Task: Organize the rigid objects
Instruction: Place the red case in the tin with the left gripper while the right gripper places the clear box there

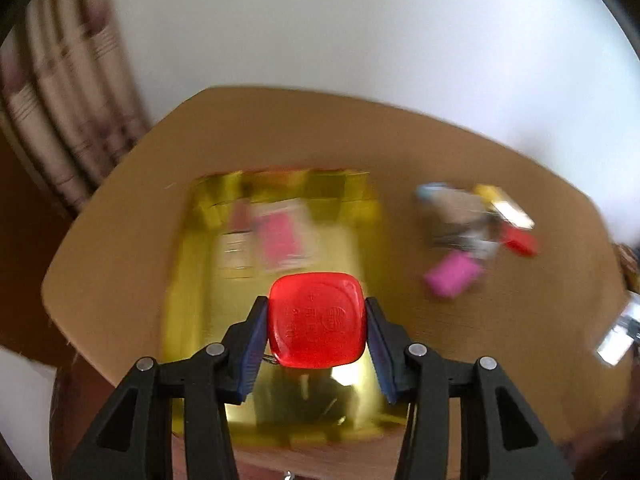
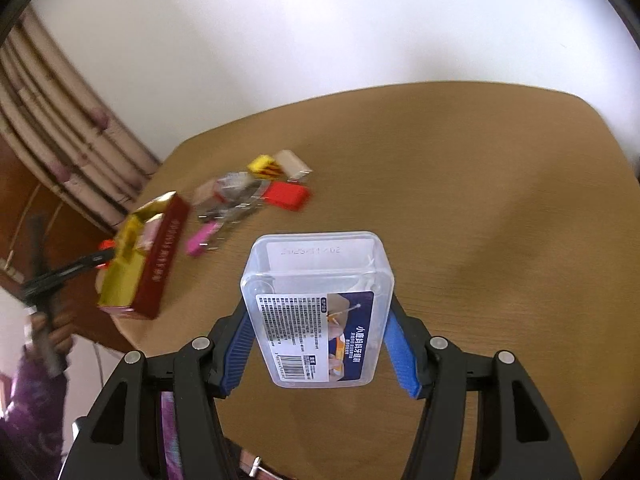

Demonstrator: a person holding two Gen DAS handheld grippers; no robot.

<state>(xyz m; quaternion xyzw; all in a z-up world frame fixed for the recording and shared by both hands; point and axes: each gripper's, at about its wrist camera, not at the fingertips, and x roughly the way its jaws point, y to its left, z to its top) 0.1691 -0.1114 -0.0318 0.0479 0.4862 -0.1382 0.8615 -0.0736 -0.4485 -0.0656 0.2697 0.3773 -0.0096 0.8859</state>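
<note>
Red lid [image 1: 316,320] clenched in left claw [image 1: 317,330] over gold-lined box [image 1: 192,264] — clear case [image 2: 318,308] gripped by right claw [image 2: 319,332].

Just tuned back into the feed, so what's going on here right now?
A person is sorting small items on a wooden table with a claw in each hand. The left claw grips a red square piece above the open gold-lined box, which already holds a few items. The right claw holds a clear plastic case above the table. A pile of small objects waits beside the box.
</note>
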